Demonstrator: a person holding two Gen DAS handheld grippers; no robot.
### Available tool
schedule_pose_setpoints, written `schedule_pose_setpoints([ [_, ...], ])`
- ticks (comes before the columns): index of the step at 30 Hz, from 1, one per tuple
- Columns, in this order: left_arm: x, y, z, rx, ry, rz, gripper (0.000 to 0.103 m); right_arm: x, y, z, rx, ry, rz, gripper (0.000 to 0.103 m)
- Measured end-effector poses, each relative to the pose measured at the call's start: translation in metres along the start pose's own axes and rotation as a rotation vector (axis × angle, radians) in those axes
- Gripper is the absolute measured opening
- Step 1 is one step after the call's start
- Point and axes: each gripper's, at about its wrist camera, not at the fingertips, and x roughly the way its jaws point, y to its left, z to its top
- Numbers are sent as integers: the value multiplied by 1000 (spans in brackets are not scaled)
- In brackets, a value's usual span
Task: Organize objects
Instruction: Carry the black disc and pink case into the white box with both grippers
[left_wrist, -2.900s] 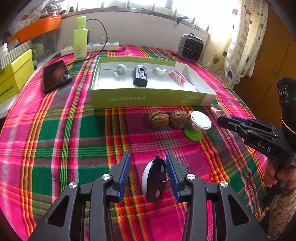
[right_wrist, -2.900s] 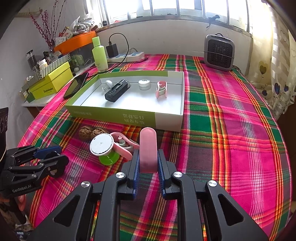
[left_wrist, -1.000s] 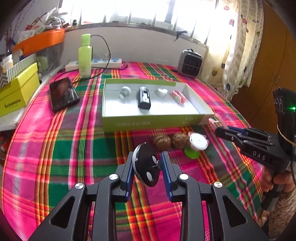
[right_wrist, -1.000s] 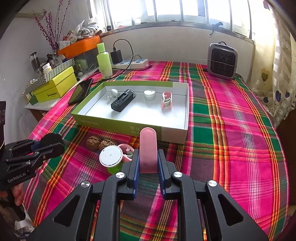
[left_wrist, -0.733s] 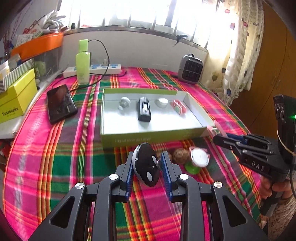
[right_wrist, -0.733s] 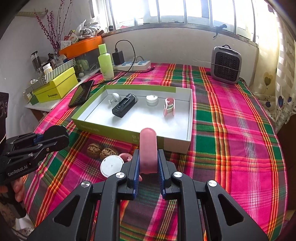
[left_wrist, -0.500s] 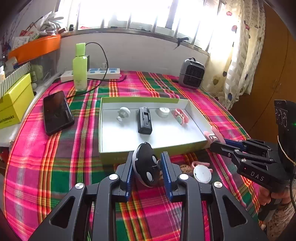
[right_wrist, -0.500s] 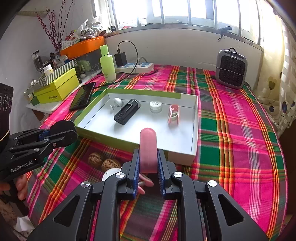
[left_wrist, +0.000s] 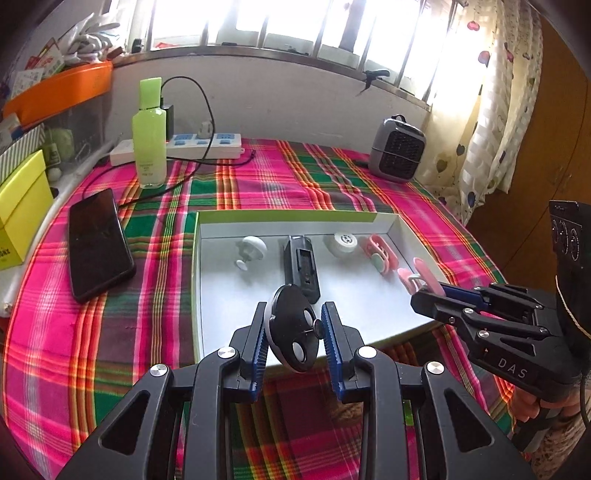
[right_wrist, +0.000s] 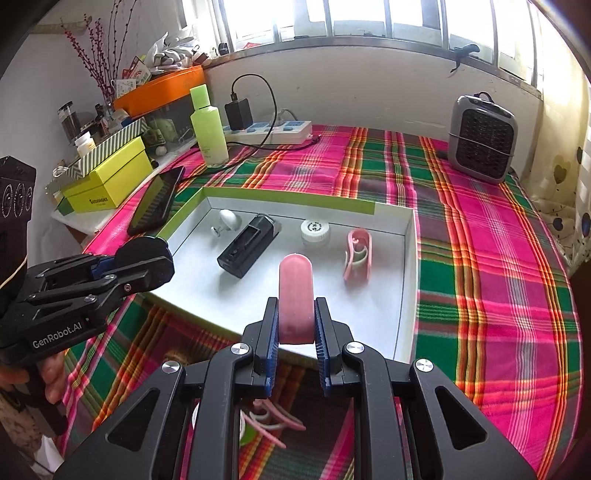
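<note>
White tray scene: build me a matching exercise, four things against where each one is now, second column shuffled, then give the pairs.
Things
1. black disc
2. pink clip
3. phone
4. green bottle

Places
A. standing on the cloth by the power strip
B. between the right gripper fingers
C. lying flat on the cloth beside the white tray
D. between the left gripper fingers

Pairs: 1-D, 2-B, 3-C, 4-A
</note>
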Motion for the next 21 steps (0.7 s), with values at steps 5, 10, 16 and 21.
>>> schedule_pose_setpoints([
  [5,9,3,7,-5,7,3,26,12,-1,9,-4,17,11,19],
  [10,20,5,14,-5,26,0,26,23,-2,19,-5,33,23,19],
  [16,33,8,17,-20,52,-4,26,39,0,26,-21,60,34,19],
  [21,40,8,19,-15,62,-2,26,51,1,30,-32,87,38,19],
])
